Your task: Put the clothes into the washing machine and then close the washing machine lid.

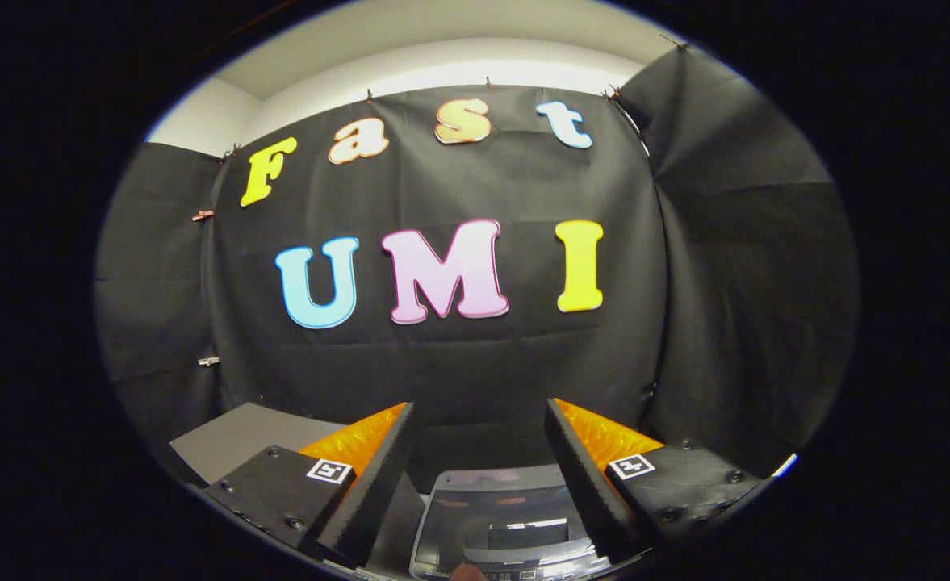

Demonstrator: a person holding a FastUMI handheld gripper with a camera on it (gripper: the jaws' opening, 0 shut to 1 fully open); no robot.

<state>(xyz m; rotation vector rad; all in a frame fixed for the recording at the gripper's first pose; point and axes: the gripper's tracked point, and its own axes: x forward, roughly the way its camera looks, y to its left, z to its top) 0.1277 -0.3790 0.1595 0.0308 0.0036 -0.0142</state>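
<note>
Evidently we hold the gripper (pixel 479 420) high with its fingers spread and empty, looking over the washing machine (pixel 495 524) just below between them, its glassy lid (pixel 497 510) seemingly down, clothes unseen.

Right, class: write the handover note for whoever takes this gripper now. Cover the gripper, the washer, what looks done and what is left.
Gripper: open, holding nothing, fingers spread, raised above the washer.
Washer: low between the fingers, in front of the booth wall. Its lid looks flat and shut, with a glossy window.
Clothes: whether any are inside cannot be told.
Stage: this fits either a load in and the lid shut, or a lid yet to be opened. Check the drum before acting.
</note>
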